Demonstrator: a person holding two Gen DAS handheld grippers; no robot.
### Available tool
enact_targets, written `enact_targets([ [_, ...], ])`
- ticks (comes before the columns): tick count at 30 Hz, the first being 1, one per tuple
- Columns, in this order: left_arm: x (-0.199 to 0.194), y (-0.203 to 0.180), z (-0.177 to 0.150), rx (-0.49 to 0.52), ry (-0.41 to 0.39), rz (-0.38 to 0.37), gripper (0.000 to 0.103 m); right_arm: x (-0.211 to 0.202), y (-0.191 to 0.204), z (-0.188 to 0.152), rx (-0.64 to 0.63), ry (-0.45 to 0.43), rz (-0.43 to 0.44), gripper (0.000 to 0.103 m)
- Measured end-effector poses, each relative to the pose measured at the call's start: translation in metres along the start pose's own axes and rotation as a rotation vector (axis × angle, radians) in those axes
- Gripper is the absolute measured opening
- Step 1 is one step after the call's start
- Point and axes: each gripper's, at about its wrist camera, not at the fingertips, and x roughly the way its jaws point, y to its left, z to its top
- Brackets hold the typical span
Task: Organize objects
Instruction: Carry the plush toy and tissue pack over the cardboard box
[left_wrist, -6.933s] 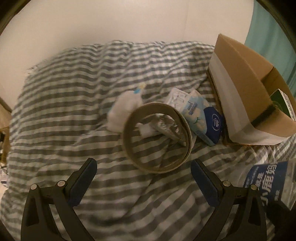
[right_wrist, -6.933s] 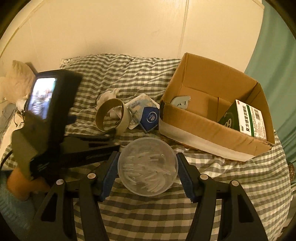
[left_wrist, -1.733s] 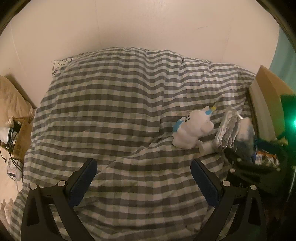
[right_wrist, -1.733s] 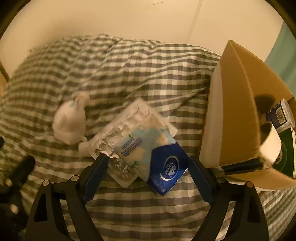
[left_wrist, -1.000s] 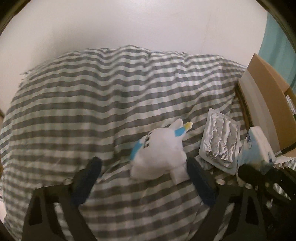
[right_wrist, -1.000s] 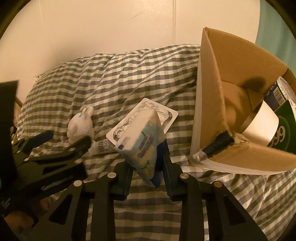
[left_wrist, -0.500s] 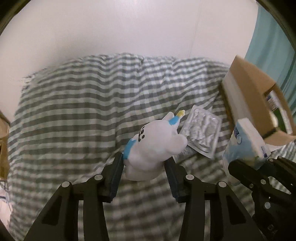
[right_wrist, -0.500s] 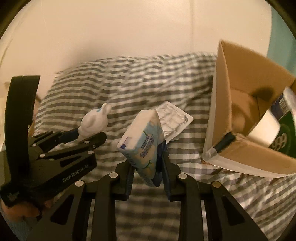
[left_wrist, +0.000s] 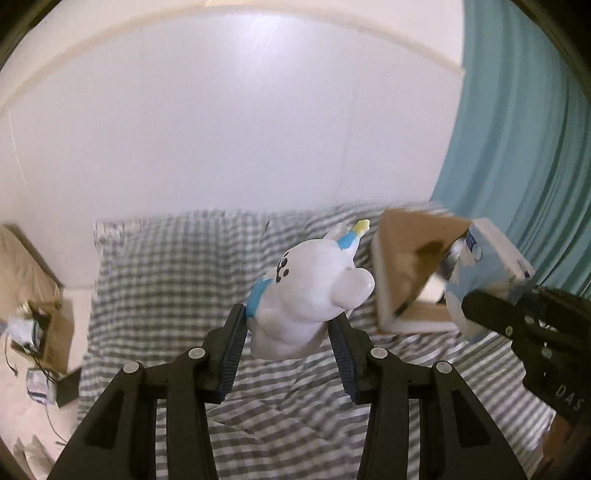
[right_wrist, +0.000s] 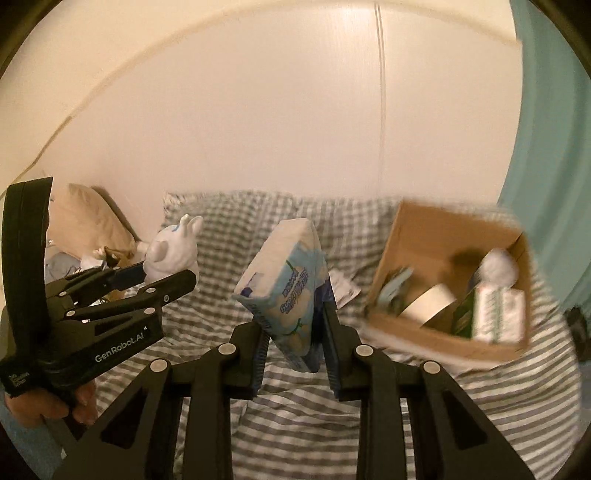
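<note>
The left gripper's (left_wrist: 288, 328) fingers (left_wrist: 233, 343) are clamped on a white unicorn toy (left_wrist: 308, 291) with blue trim and a yellow horn tip, held in the air above the grey checked bedspread (left_wrist: 177, 288). The right gripper (right_wrist: 293, 341) pinches a pale blue tissue pack (right_wrist: 286, 288) upright between its jaws, also lifted off the bed. Ahead and to the right stands an open cardboard box (right_wrist: 402, 236), which already holds a roll of tape (right_wrist: 428, 301), a green and white medicine carton (right_wrist: 493, 314) and other blurred items. A foil blister pack (right_wrist: 343, 290) lies on the bedspread just beside the box. The task looks well advanced: most things seem packed, with the two held items and the blister pack left. Compared with half a second ago, both grippers have risen and both views are tilted up, showing more wall and teal curtain (left_wrist: 524, 147).
</note>
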Motion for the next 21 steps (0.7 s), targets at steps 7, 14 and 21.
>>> enact_targets([
  [7, -0.044, -0.052, 0.028, 0.029, -0.088, -0.055, 0.046, -0.068, -0.016, 0.029, -0.054, -0.087, -0.009, 0.026],
  [14, -0.028, -0.096, 0.045, 0.064, -0.099, -0.070, 0.046, -0.081, -0.055, 0.063, -0.057, -0.111, 0.009, 0.026],
  [21, 0.024, -0.125, 0.049, 0.061, -0.040, -0.083, 0.046, -0.033, -0.097, 0.082, -0.047, -0.053, -0.005, 0.026],
])
